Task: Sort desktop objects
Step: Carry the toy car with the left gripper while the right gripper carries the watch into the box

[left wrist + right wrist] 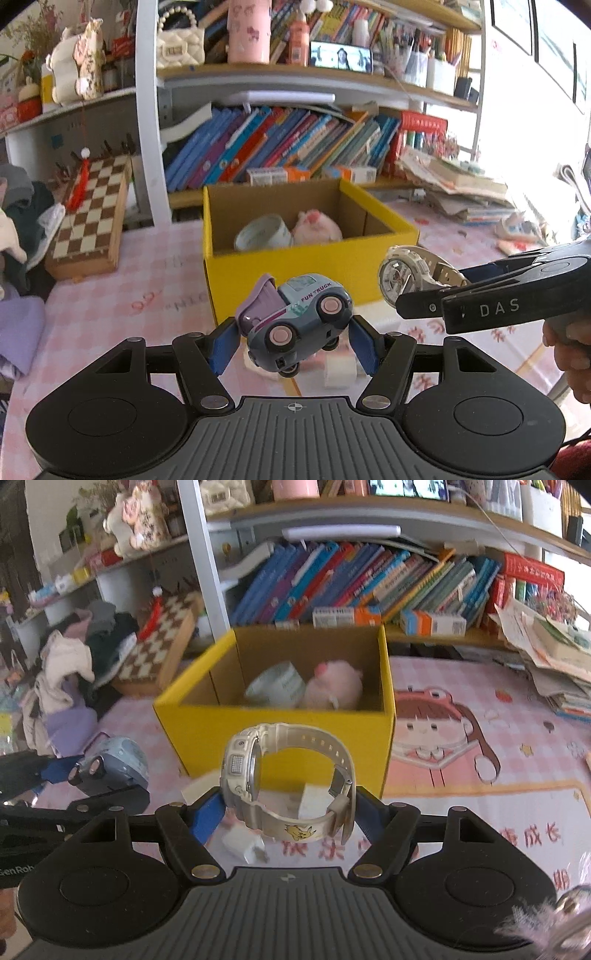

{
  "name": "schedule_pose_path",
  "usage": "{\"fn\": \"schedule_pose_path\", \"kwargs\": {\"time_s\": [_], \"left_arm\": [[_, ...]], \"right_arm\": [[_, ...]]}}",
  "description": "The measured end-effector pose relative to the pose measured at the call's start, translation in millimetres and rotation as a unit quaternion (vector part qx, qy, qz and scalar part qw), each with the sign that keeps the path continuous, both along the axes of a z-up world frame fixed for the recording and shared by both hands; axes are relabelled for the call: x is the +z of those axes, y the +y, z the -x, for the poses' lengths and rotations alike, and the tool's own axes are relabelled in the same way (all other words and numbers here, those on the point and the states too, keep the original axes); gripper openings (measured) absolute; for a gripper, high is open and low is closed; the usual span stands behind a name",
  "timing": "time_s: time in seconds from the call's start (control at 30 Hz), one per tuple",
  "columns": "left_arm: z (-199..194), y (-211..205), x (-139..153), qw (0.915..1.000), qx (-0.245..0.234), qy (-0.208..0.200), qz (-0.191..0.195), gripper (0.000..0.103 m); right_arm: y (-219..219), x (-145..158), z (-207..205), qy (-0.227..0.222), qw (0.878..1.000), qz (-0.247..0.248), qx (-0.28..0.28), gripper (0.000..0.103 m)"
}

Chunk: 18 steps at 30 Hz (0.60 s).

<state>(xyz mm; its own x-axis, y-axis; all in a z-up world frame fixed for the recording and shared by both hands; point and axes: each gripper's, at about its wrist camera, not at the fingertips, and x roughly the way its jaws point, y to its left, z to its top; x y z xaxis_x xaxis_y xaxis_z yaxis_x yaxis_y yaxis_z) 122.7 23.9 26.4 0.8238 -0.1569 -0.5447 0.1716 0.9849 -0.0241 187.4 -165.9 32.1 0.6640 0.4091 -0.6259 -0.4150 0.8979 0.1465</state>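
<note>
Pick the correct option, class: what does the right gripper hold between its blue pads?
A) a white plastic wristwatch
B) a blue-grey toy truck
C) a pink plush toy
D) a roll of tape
A: in the right wrist view the right gripper is clamped on the white plastic wristwatch, in front of the yellow cardboard box.

A toy truck (299,325) is held tight in the left gripper (293,345). A white watch (408,275) is held beside the yellow box (295,269).
</note>
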Motion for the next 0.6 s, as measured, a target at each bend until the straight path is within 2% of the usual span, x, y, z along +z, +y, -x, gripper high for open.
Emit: {"fn": "schedule_pose_path", "kwargs": {"time_s": [0.3,0.6], "left_arm": [[-25,3,24,0.9993,-0.002,-0.036,-0.005,0.064],[-61,0,37,0.9981,-0.004,-0.059,-0.017,0.064]], "right_arm": [[5,28,-26,-0.038,0.999,-0.008,0.017,0.072],[13,45,-66,-0.069,0.996,0.011,0.050,0.072]]}}
